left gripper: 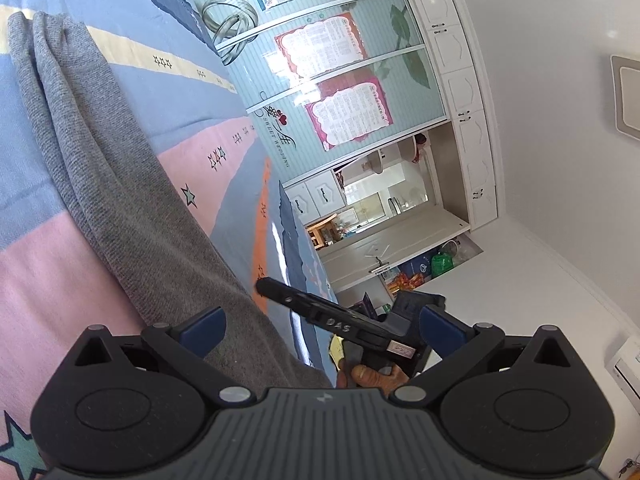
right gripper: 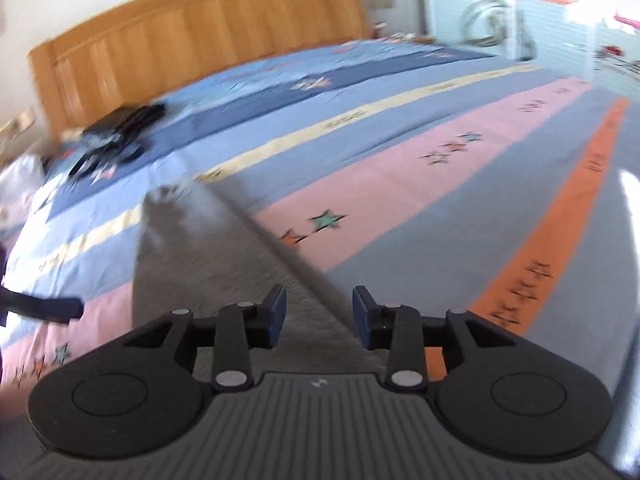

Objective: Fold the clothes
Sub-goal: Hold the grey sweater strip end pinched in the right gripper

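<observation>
Nearest to us, lower frame of each wrist view: our two grippers, black bodies with blue pads.

1. Bedspread (right gripper: 400, 184) — largest item, striped blue, pink, cream and orange with star motifs; fills the middle of the right wrist view and the left half of the left wrist view. We judge it serves as the folding surface.

2. Headboard (right gripper: 208, 32) — wooden, upper left of the right wrist view.

3. Grey garment (right gripper: 224, 264) — knitted, lying on the bedspread as a long, narrow, doubled-over strip running from lower centre up toward centre left of the right wrist view; in the left wrist view it crosses from upper left to bottom centre. Its straight long edge suggests a lengthwise fold already made.

4. Dark clothes (right gripper: 116, 136) — heap at upper left of the right wrist view, blurred; presumably set aside.

5. Right gripper (right gripper: 320, 316) — jaws partly spread, nothing pinched; the garment's edge lies beneath the gap. We judge it placed to work on that near end.

6. Left gripper (left gripper: 320, 332) — jaws spread wide, empty, held beside the garment; the other gripper shows between them.
</observation>
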